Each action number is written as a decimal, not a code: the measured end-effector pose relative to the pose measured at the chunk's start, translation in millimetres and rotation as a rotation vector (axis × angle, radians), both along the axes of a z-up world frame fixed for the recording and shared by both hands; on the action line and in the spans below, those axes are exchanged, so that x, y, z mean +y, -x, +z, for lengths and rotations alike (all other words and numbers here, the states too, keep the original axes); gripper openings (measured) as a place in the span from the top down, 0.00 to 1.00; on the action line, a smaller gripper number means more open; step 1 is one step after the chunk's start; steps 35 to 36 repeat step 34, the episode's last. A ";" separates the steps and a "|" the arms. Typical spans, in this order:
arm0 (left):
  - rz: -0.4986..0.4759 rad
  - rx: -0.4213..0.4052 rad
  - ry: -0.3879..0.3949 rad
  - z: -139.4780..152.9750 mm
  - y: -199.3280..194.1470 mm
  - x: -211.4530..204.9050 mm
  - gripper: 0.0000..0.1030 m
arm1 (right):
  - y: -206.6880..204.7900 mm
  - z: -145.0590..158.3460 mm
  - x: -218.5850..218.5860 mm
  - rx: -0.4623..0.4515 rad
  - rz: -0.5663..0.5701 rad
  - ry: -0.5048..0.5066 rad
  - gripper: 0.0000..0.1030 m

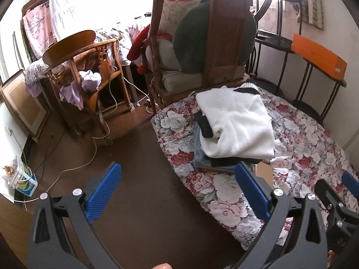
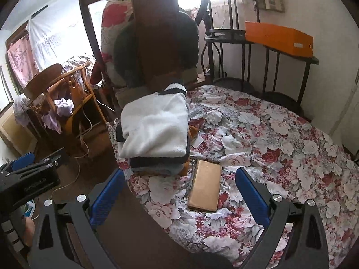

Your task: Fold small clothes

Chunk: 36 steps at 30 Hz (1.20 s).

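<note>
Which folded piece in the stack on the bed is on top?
The white fleece garment with the navy-and-white striped cuff tops the stack; the dark and grey-blue pieces lie underneath it.

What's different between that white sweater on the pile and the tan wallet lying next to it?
The white sweater is soft, fluffy and folded, with dark striped trim; the tan wallet is flat, stiff-looking and plain. The sweater sits on top of a stack of clothes, while the wallet lies directly on the floral bedspread. The sweater looks much larger. Both rest untouched, with neither gripper holding them.
</note>
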<state>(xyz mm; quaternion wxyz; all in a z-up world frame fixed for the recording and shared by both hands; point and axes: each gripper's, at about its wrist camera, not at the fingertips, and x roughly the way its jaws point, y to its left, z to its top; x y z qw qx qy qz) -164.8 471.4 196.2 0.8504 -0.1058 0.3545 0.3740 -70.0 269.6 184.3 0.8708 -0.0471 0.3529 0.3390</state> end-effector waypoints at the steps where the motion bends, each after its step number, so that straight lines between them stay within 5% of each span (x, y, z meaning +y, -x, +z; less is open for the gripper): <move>1: -0.001 0.001 0.002 1.3 0.0 -2.0 0.04 | 1.0 1.7 -1.0 -0.004 0.004 -0.004 0.03; 11: -0.004 0.057 -0.029 3.0 -7.7 -17.8 0.04 | 6.4 8.4 -2.1 -0.009 0.004 -0.019 0.03; 36: -0.012 0.001 0.016 10.2 0.4 -21.2 0.04 | 8.5 13.2 1.0 -0.004 0.004 -0.028 0.03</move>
